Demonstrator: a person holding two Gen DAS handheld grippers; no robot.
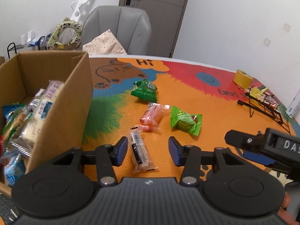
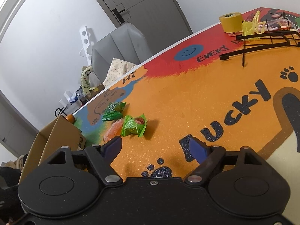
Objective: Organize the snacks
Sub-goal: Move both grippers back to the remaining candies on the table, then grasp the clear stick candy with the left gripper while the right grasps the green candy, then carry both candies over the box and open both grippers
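**A:** Snacks, four loose on the mat: a clear-wrapped bar with black print [image 1: 141, 151], a pink-orange packet [image 1: 152, 116], a light-green packet [image 1: 184, 121] and a dark-green packet [image 1: 145, 90] farthest out. Many more already lie in the cardboard box [image 1: 78, 101] at the left.

**B:** Left gripper [image 1: 148, 150]?

**A:** Jaws spread wide, holding nothing. The clear-wrapped bar lies between the blue pads, nearer the left pad [image 1: 121, 151], lengthwise along the fingers. Whether the pads touch the mat, I can't tell.

**B:** Right gripper [image 2: 156, 147]?

**A:** Also wide open and empty, tilted, over the bare orange mat [image 2: 187, 103]. From its camera the light-green packet [image 2: 134, 125] sits just beyond its left pad, partly covering the pink-orange one [image 2: 112, 131]; the dark-green one [image 2: 112, 111] is behind them.

**B:** Further out?

**A:** Roll of yellow tape [image 1: 242, 78] and a black wire rack [image 1: 262, 106] holding wrappers at the far right. Grey chair [image 1: 120, 28] behind the table.

**B:** Risks, as you judge them?

**A:** The bar is flat and its film looks slick. Closing too high would likely slide the pads over it or pinch only loose wrapper, so it drops on the way to the box. It sits off-centre, so the left pad may meet it first and shove it sideways. The box wall stands close on the left; a low carry could clip the rim. The right gripper is near enough to be bumped.
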